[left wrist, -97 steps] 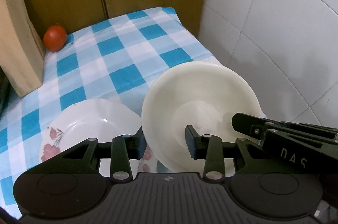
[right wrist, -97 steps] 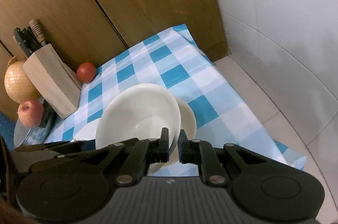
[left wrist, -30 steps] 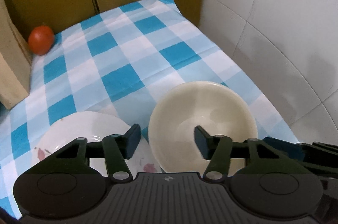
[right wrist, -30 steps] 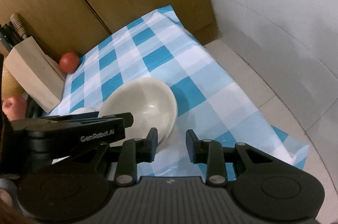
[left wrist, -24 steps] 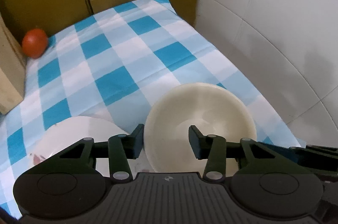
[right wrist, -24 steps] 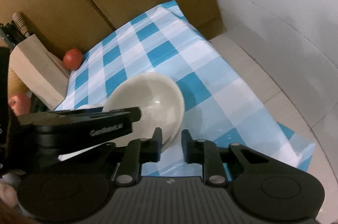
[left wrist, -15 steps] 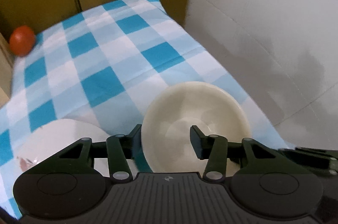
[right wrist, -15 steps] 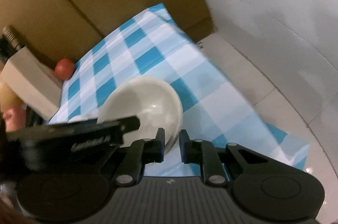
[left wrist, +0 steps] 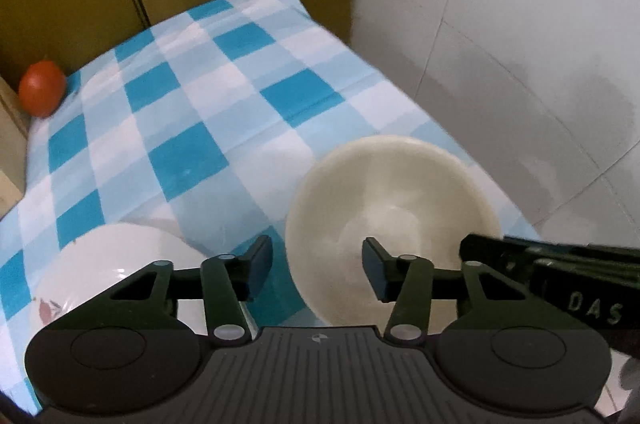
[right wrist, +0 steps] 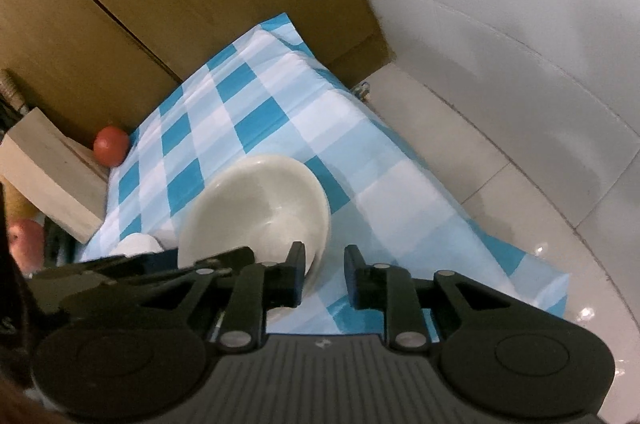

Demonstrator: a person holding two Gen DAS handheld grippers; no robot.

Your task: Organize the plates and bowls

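Both wrist views steeply down, bowl [left wrist: 394, 208] shared

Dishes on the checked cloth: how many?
2. A cream bowl near the cloth's right edge, and a white floral plate left of it, partly hidden by the left hand-held gripper. More may be out of frame.

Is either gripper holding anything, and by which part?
Cannot be told. The rim of the bowl sits between both grippers' jaws, left gripper on one side, right gripper opposite, but a pinch isn't visible.
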